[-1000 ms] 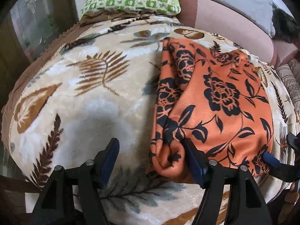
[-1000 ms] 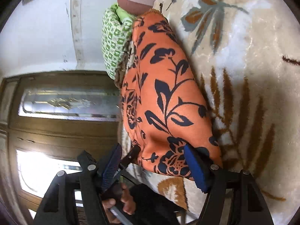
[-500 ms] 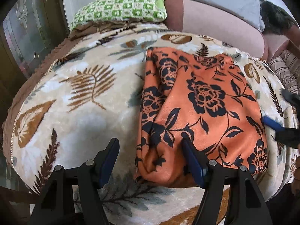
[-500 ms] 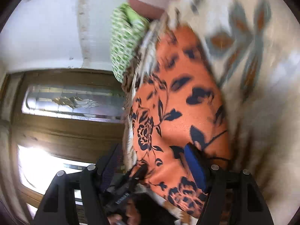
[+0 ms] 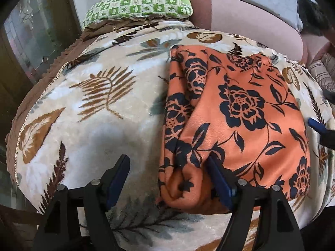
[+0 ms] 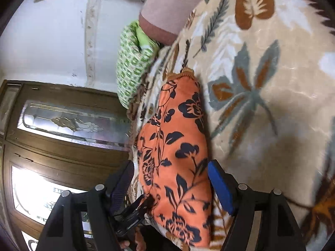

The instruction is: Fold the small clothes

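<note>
The left gripper [image 5: 167, 179], jaws spread, straddles the bunched near corner of the orange, black-flowered folded garment [image 5: 236, 117] at lower centre on the leaf-patterned plush blanket [image 5: 94, 108]. The right gripper [image 6: 170, 179] also gapes. A shallow pinch could let layers slip apart.

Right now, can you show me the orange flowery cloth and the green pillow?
orange flowery cloth [image 5: 247, 113], left wrist view, on its big black flower.
green pillow [image 5: 142, 4], left wrist view, middle of its checked top.
</note>
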`<state>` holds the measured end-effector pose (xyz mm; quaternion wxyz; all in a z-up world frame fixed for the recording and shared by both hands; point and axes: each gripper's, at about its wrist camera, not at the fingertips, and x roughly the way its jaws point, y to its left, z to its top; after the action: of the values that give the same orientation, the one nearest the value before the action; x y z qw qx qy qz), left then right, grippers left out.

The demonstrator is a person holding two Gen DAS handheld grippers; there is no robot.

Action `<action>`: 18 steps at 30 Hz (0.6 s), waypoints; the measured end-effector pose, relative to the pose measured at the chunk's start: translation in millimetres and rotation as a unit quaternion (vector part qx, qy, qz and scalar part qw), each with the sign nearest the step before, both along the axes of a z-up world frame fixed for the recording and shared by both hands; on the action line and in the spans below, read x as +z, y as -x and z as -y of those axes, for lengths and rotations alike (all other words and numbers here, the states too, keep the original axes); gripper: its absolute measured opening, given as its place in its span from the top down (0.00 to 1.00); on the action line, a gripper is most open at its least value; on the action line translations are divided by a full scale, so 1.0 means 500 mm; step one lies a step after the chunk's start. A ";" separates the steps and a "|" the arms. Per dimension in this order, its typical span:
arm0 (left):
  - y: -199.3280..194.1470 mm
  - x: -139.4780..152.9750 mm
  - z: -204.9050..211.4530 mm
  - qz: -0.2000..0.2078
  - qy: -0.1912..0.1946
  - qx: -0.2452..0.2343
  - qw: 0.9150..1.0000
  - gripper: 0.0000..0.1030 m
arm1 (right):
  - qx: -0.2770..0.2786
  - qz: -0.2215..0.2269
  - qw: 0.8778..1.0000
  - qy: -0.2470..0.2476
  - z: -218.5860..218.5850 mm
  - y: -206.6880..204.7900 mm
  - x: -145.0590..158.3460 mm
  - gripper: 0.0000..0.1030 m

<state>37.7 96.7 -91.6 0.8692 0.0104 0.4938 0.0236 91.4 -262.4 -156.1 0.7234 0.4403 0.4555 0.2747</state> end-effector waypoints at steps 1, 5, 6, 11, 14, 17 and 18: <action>0.001 0.004 0.000 0.003 0.000 -0.005 1.000 0.25 | 0.002 0.002 1.000 0.013 -0.008 -0.017 0.001 0.26; 0.004 0.014 -0.007 0.005 0.014 -0.003 1.000 0.25 | -0.003 -0.009 1.000 0.026 -0.019 -0.080 -0.019 0.26; 0.005 0.021 -0.007 0.010 0.018 -0.005 1.000 0.25 | -0.001 -0.013 1.000 0.023 -0.020 -0.094 -0.026 0.26; -0.006 0.074 0.020 0.066 0.018 -0.032 0.997 0.25 | 0.043 -0.021 0.998 0.028 -0.058 -0.127 -0.052 0.26; -0.047 0.035 0.017 0.030 0.018 -0.013 0.999 0.25 | 0.046 -0.032 0.998 0.031 -0.066 -0.127 -0.074 0.26; -0.071 -0.014 -0.002 -0.004 0.047 0.007 0.999 0.22 | 0.053 -0.025 0.997 0.045 -0.078 -0.125 -0.072 0.27; -0.070 -0.012 -0.004 -0.003 0.047 0.011 0.999 0.20 | 0.065 -0.024 0.995 0.068 -0.089 -0.124 -0.067 0.27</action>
<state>72.9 98.9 -97.5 0.8671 -0.0354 0.4967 0.0101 153.6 -217.8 -189.5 0.7210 0.3664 0.5177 0.2789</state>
